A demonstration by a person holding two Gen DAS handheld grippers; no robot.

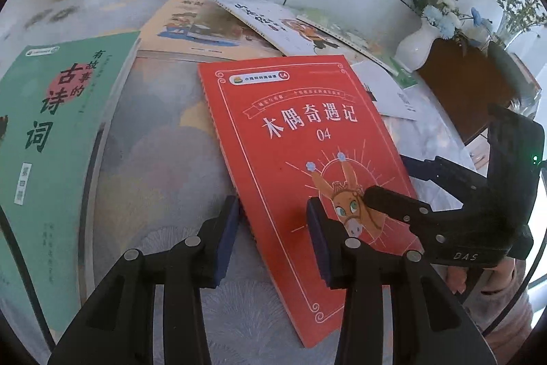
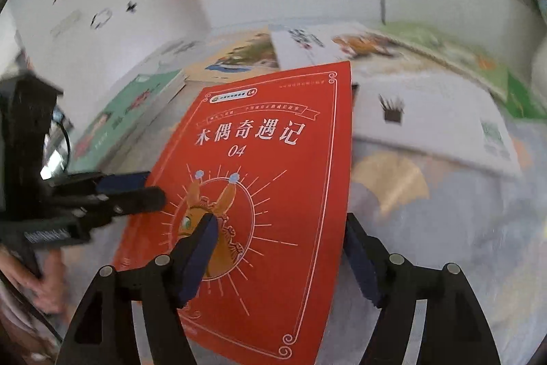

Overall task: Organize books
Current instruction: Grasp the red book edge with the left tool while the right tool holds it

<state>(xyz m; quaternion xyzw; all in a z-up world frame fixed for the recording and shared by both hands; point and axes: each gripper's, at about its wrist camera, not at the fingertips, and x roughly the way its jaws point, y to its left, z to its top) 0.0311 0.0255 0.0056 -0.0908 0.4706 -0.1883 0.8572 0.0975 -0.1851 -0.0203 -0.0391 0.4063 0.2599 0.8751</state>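
Straddling one red book point(image 1: 301, 139), two grippers, jaws apart, one green book point(image 1: 58, 132)

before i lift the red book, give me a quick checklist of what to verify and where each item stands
1. Left hand-held gripper straddles the left edge of the red book: ok, jaws open, one finger on each side of the edge.
2. Right hand-held gripper straddles the book's right edge: ok, jaws open.
3. Either gripper actually clamped on the book: not ok, neither has closed.
4. Nothing lying on the red cover: ok, only gripper fingers over it.
5. Red book clear of the green book: ok, a gap shows between them.
6. Far corner free of the white book: cannot tell, they meet or overlap there.
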